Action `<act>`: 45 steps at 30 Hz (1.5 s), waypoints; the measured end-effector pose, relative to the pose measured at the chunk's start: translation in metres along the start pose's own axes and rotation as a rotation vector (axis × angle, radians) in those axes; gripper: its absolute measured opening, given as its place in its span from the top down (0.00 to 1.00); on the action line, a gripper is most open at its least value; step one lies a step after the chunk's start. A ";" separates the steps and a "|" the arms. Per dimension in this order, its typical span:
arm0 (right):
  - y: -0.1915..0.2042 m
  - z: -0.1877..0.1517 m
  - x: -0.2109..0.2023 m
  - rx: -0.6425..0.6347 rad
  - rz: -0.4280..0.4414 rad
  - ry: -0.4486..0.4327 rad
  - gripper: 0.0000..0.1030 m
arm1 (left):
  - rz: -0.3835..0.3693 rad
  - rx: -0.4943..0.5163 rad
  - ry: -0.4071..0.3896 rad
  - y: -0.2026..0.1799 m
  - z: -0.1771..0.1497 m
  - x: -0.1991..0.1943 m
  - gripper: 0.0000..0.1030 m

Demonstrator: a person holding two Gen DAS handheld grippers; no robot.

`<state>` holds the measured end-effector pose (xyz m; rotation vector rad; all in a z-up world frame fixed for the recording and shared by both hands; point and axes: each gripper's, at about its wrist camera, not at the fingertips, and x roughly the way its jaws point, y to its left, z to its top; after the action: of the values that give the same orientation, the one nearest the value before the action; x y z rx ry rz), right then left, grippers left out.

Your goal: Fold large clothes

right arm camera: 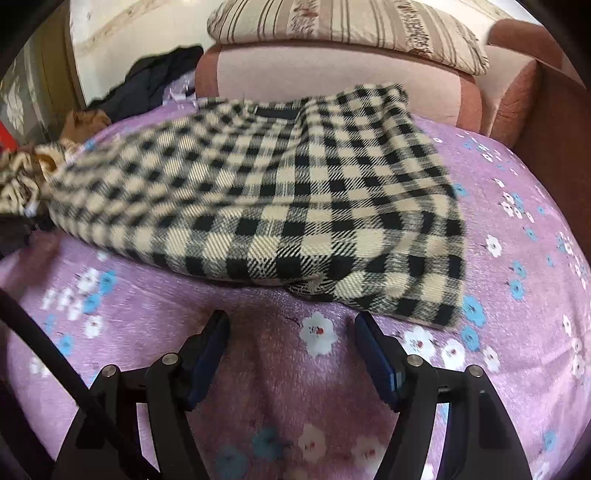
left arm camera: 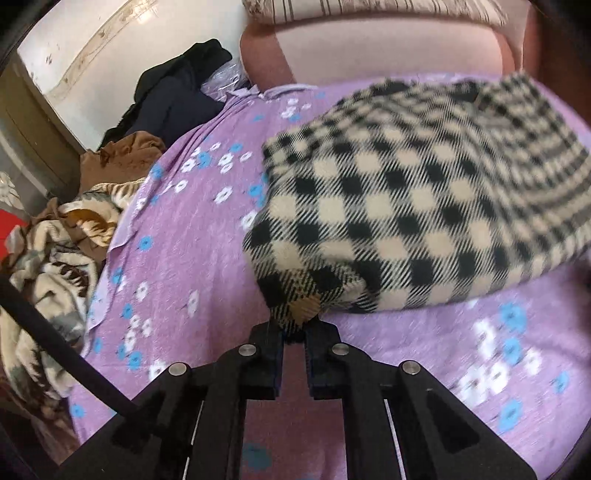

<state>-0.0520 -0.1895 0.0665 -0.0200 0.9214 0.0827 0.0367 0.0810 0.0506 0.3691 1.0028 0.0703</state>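
Observation:
A large black and cream checked garment (left arm camera: 406,206) lies folded over on the purple flowered bedspread (left arm camera: 192,258). My left gripper (left arm camera: 294,326) is shut on the garment's near corner, just above the bedspread. In the right wrist view the same checked garment (right arm camera: 295,206) spreads across the bed, its left part blurred. My right gripper (right arm camera: 291,325) is open and empty, a little in front of the garment's near edge, over the bedspread (right arm camera: 288,387).
A pink sofa arm (left arm camera: 369,48) with a striped cushion (right arm camera: 343,26) stands behind the bed. Dark clothes (left arm camera: 177,92), a brown garment (left arm camera: 122,158) and a patterned blanket (left arm camera: 55,251) are piled at the bed's left edge.

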 end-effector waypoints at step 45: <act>-0.120 0.144 0.090 0.296 -0.055 0.056 0.74 | -0.097 -0.200 -0.042 0.021 0.040 0.030 0.51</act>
<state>0.1260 -0.2957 0.0795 0.2280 0.9814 -0.1058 0.0889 0.0967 0.0525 0.1388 0.9617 0.0742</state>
